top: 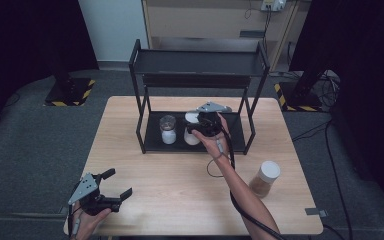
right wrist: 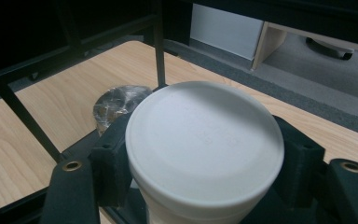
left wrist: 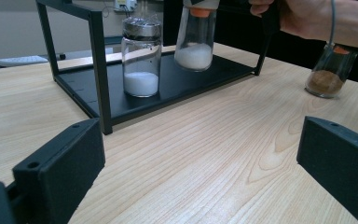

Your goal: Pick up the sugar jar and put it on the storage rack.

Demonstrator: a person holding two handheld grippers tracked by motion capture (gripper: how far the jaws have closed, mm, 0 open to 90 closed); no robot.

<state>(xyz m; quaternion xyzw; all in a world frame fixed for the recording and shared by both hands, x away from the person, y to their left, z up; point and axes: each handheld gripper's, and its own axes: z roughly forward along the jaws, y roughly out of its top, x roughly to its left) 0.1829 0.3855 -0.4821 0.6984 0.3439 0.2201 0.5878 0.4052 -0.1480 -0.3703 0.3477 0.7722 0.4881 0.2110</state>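
My right gripper [top: 205,125] is shut on a glass jar of white powder [top: 191,136] just under its white lid [right wrist: 205,140], a black pad [right wrist: 114,158] pressing on each side. The jar [left wrist: 195,44] hangs slightly tilted, low over the bottom shelf of a black two-tier rack [top: 235,137]; whether its base touches the shelf I cannot tell. To its left on that shelf stands a second white-powder jar [top: 168,130] with a shiny lid [right wrist: 116,100]. At the table's front left, my left gripper [top: 117,183] rests open, nothing between its jaws [left wrist: 200,149].
A jar of brown powder [top: 266,177] with a pale lid stands on the table to the right of the rack, also in the left gripper view [left wrist: 328,77]. The rack's upright posts [left wrist: 100,70] frame the shelf. The right gripper's cable trails along the forearm.
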